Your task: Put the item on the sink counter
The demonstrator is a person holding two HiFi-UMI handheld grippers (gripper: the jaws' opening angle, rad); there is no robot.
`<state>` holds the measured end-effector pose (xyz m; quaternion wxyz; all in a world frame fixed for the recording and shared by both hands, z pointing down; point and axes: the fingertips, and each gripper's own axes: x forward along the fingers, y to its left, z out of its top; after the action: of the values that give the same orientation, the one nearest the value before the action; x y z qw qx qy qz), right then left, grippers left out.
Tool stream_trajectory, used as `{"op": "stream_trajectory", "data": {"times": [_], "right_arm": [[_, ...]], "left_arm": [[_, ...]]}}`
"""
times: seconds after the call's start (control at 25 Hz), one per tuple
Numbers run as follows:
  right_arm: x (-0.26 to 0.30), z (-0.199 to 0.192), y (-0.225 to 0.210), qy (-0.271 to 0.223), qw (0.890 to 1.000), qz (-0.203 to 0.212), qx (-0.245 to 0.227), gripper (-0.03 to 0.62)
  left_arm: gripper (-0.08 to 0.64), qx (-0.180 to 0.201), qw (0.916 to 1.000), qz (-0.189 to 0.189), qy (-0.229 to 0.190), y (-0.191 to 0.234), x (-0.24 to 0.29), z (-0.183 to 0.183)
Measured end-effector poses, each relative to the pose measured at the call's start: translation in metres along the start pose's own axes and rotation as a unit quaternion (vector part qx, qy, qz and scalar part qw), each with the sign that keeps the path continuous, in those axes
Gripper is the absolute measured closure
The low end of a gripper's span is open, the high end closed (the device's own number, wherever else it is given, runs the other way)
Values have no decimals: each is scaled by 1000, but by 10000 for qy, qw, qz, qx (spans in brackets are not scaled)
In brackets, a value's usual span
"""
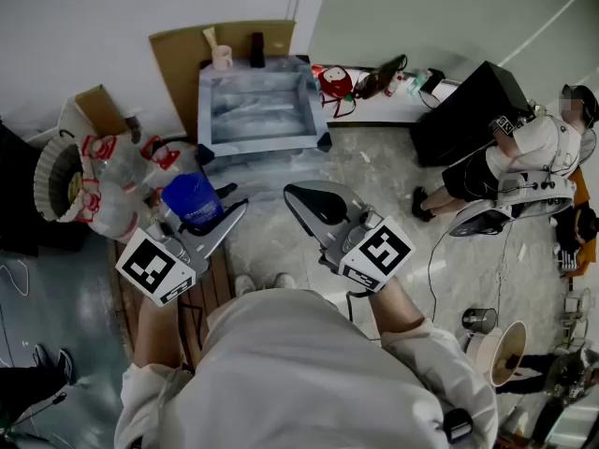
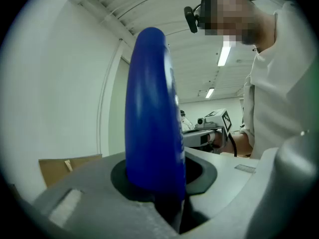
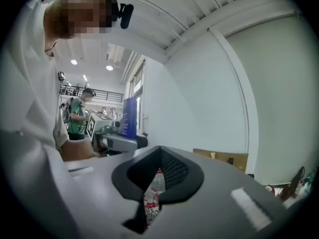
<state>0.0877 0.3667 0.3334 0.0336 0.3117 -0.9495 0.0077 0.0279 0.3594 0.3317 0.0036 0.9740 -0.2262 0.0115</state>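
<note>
Item (image 1: 192, 199) sits upright, clamped in your left gripper (image 1: 217, 215), likely for a steady carry; right gripper (image 1: 299, 199) clenched empty, sink worktop (image 1: 267, 148) just ahead.

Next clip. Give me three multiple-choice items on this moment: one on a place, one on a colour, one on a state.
1. Where is the item relative to the sink counter?
A. lying on it
B. short of it, in the left gripper
C. inside its basin

2. What colour is the item?
A. red
B. blue
C. yellow

3. How do the right gripper's jaws stand?
A. together, with nothing between them
B. closed on a bottle
C. wide apart

Key: 1 B, the head view shows it between the left gripper's jaws, short of the counter. 2 B, it is blue in the head view and the left gripper view. 3 A, the right gripper view shows the jaws together and empty.
</note>
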Motion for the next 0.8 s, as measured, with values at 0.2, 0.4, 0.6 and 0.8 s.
{"op": "stream_trajectory", "data": {"times": [0.2,0.4,0.6,0.8], "right_arm": [[7,4,-4,-46,10000,-9,-27,589],[8,3,-6,-42,10000,-35,-17,589],[8,2,-8,-37,10000,-77,-13,589],[7,2,-9,-108,9998,-120,138,588]], "left_arm": [[451,25,10000,10,27,6,-1,0],[451,17,10000,11,-6,10,-1,1],[451,39,10000,-19,-14,12,0,2],[451,41,10000,-61,-3,14,0,2]]}}
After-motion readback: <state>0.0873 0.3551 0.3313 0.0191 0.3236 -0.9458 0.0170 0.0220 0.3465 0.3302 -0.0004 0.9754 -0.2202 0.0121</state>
